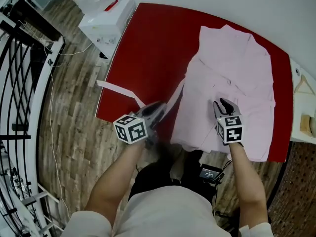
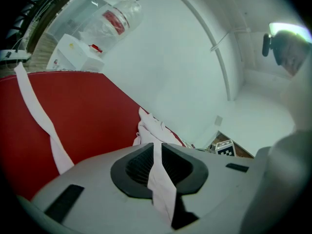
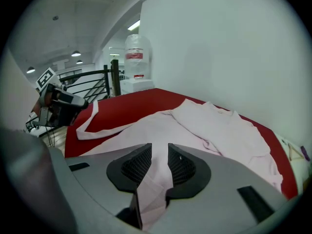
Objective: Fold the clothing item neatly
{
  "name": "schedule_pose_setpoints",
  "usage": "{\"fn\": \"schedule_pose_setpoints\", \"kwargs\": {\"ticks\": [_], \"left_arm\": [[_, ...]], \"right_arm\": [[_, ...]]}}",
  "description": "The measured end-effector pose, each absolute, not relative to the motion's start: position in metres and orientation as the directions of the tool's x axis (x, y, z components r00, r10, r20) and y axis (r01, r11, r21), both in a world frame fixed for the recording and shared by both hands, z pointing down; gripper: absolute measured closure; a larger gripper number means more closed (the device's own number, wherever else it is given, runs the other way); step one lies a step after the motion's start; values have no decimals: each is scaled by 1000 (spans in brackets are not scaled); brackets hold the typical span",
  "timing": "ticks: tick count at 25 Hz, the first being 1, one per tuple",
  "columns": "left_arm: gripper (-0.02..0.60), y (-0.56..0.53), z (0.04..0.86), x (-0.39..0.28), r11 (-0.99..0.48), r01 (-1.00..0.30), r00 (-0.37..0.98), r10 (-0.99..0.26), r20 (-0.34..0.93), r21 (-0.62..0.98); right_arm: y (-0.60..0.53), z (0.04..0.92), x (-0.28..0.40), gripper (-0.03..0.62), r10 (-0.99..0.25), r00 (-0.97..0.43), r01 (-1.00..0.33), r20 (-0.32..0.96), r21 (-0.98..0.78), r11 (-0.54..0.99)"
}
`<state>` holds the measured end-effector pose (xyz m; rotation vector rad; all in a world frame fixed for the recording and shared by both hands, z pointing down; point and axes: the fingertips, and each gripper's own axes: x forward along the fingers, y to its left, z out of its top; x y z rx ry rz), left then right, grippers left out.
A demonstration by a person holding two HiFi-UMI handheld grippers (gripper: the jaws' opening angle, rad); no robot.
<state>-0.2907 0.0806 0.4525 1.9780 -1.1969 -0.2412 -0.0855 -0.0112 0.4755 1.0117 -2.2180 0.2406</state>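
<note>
A pale pink robe (image 1: 232, 78) lies spread on the red table (image 1: 148, 48), its hem hanging over the near edge. Its long pink belt (image 1: 118, 90) trails left across the table edge. My left gripper (image 1: 157, 111) is at the table's near edge, shut on the belt (image 2: 158, 172), which runs up between its jaws (image 2: 157, 152). My right gripper (image 1: 222, 104) is over the robe's near part, shut on a fold of the robe's cloth (image 3: 155, 179). In the right gripper view the robe (image 3: 214, 126) stretches ahead, and the left gripper (image 3: 58, 99) shows at far left.
A white water dispenser (image 1: 106, 19) with its bottle (image 2: 117, 18) stands off the table's far left corner. A black railing (image 1: 19, 83) runs along the left over wooden floor. A wooden hanger (image 1: 303, 85) lies on a white surface at right. A white wall backs the table.
</note>
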Motion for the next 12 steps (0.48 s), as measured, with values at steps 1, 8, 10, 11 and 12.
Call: {"fn": "schedule_pose_setpoints", "kwargs": {"ticks": [1,8,10,11,12], "left_arm": [[551,85,454,-299,-226,-666,523,-821,230,711],[551,113,466,-368,-117,-685,409,-878,247,719],[551,119,471,-386,-94,-687,386,-888,251,721],[551,122,472,-394,-83,-687,373,-893,252,722],[551,125,473,-401,-72,-687,361,-898,253,723]], "right_arm": [[-9,477,-100,487,-586,-483,-709,651,103,698],[12,482,-209,487,-476,-585,-571,657,83,817],[18,485,-238,487,-449,-608,-537,655,77,840],[21,485,-253,487,-434,-620,-519,653,73,851],[25,485,-266,487,-420,-632,-502,652,70,862]]}}
